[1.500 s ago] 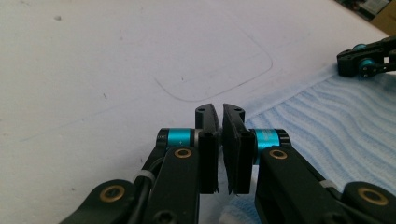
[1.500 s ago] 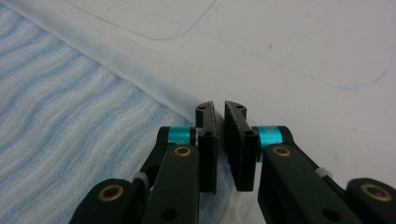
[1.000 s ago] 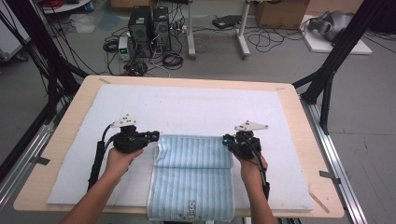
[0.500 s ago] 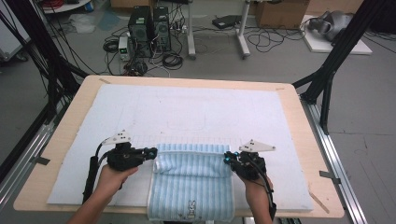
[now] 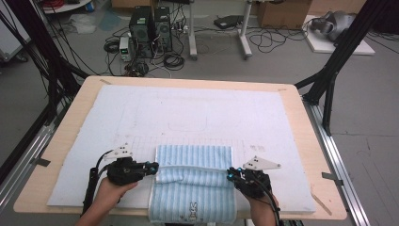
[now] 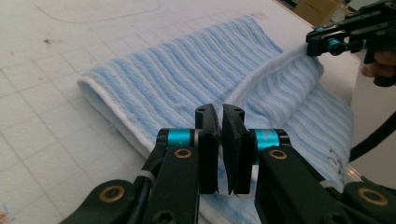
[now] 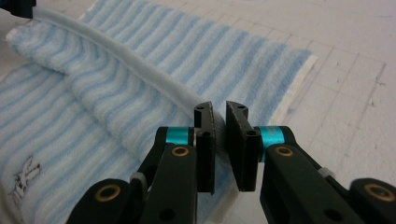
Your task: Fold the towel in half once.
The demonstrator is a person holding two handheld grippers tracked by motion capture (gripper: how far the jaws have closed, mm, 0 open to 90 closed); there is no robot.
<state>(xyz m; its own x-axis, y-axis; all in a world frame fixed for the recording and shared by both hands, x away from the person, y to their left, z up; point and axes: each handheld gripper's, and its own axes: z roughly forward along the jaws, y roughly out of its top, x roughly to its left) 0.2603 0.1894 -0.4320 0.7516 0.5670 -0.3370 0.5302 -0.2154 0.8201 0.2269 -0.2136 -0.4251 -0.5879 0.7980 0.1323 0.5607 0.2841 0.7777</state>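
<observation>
Over the desk (image 5: 301, 117), both tongs, left (image 5: 154, 167) and right (image 5: 229, 174), clamped on the striped towel's (image 5: 195, 157) white hem, drawn nearer since a second ago, folding well along.

left tool (image 5: 154, 168) | right tool (image 5: 229, 175) | both gripping towel (image 5: 195, 162) edge

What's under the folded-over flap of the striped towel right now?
Under the folded flap lies the striped towel's own lower layer, on the white mat. Anything between the layers is covered.

A lab is indicated: computer towers (image 5: 150, 30) and tangled cables (image 5: 277, 40) are seen beyond the grippers, on grey floor.
</observation>
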